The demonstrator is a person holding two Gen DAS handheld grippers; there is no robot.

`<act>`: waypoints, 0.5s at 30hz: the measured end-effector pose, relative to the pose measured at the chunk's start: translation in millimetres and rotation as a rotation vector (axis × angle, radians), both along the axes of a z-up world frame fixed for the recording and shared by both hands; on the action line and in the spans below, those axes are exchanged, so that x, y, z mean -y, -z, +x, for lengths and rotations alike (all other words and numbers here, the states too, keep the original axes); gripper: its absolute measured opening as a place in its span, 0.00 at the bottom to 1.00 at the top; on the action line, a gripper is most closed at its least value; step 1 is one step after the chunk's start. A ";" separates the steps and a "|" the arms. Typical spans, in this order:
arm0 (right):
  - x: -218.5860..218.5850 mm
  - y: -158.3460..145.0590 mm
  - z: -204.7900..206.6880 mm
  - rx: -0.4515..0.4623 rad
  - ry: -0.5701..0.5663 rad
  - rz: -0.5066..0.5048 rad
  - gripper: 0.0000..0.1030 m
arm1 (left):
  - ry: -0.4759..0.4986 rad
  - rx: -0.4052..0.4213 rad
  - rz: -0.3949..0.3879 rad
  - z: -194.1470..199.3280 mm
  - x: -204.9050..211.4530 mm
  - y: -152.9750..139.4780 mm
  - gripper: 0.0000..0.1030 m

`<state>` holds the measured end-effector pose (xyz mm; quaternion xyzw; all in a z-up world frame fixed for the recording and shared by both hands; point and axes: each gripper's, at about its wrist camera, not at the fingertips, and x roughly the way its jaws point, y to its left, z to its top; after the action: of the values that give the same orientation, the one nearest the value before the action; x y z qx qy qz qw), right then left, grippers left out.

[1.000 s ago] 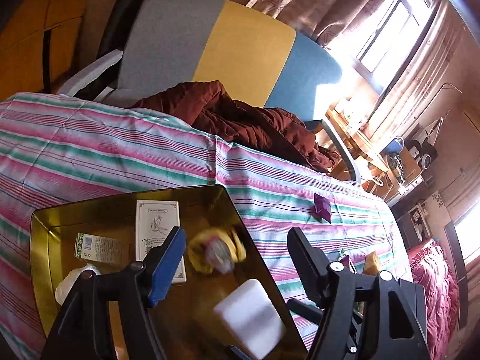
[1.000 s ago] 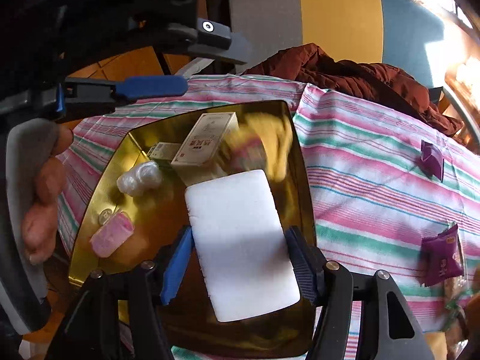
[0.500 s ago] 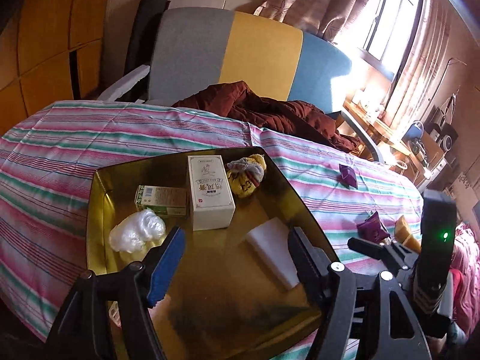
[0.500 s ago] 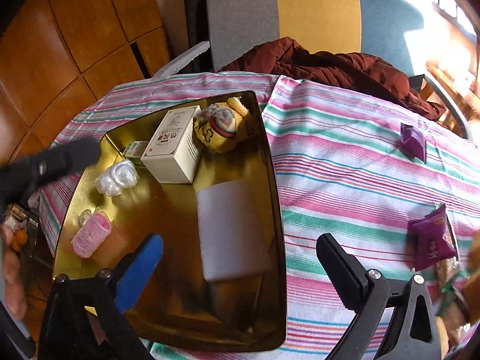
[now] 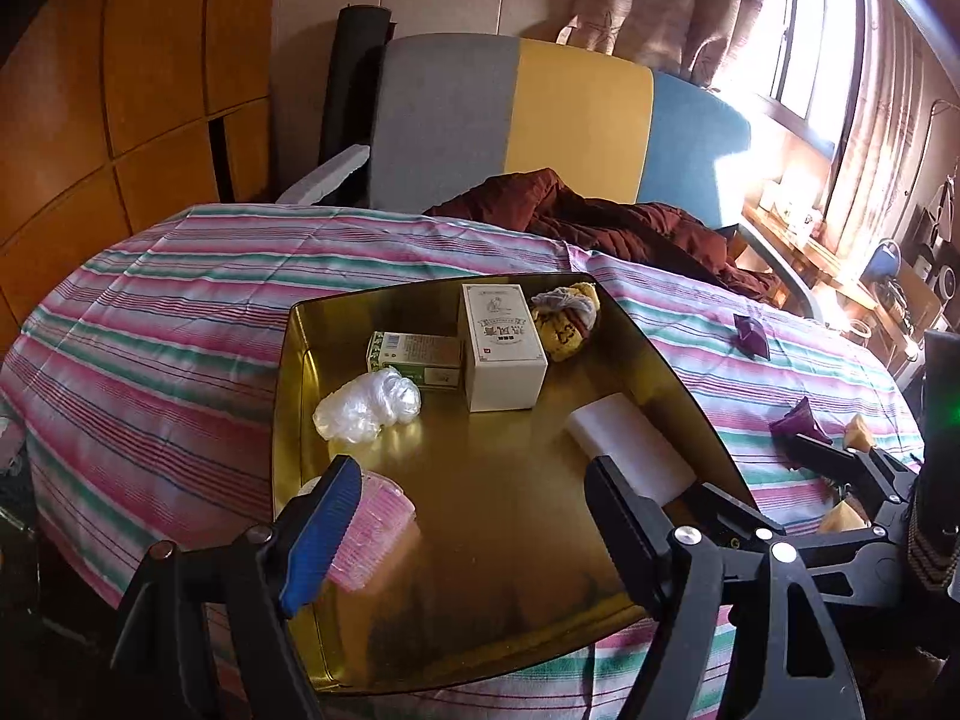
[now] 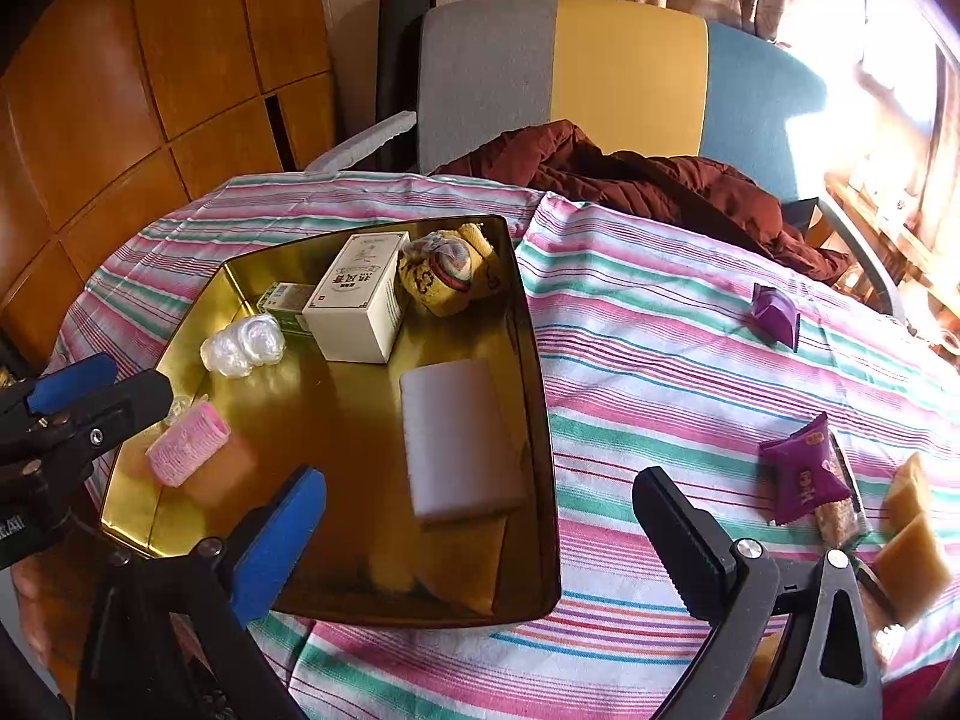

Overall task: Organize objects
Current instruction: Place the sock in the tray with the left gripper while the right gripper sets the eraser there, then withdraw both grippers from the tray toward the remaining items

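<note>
Purple snack packet [image 6: 807, 468] lies loose on the striped cloth of the surface [image 6: 630, 360], to the right of the gold tray [image 6: 540, 396] and just ahead and right of the right claw [image 6: 480, 516]; a second, smaller purple packet [image 6: 775, 311] sits farther off toward the maroon jacket [image 6: 660, 186], and a couple of tan wrapped sweets [image 6: 912, 540] lie at the near right edge. Inside the tray are already a white sponge block [image 6: 459, 438], a cream carton [image 6: 357, 300], a green box [image 6: 288, 300], a yellow pouch [image 6: 447, 273], a ball of clear plastic [image 6: 243, 345] and a pink hair roller [image 6: 186, 450]. The right claw stands spread wide with nothing between its fingers, the sponge resting free on the tray floor ahead of its blue finger. The left claw [image 5: 474, 534] has just been opening and also grips nothing; it hovers over the near left part of the tray, the roller just behind its blue finger. What remains, as I judge it, is to gather the loose packets into the tray. The nearer purple packet lies on the right claw's side, well apart from the left one, so the right hand is better placed. Its long axis runs roughly away from the camera, tilted slightly left, so the claw could close across its narrow width with little turning.
</note>
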<state>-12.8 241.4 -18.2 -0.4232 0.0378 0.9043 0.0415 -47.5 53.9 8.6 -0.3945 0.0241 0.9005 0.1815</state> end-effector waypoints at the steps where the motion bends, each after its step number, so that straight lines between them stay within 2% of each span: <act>1: 0.8 -0.4 1.8 -0.002 0.001 0.002 1.00 | 0.002 -0.006 -0.003 2.4 -0.2 -0.2 0.76; 15: -16.9 -11.2 24.1 -0.044 0.066 0.029 1.00 | 0.069 -0.001 -0.021 17.7 -17.4 2.4 0.76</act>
<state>11.2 258.3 -7.0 -0.4010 0.0394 0.9120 0.0764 -29.8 71.3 6.2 -0.3949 0.0474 0.8936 0.2083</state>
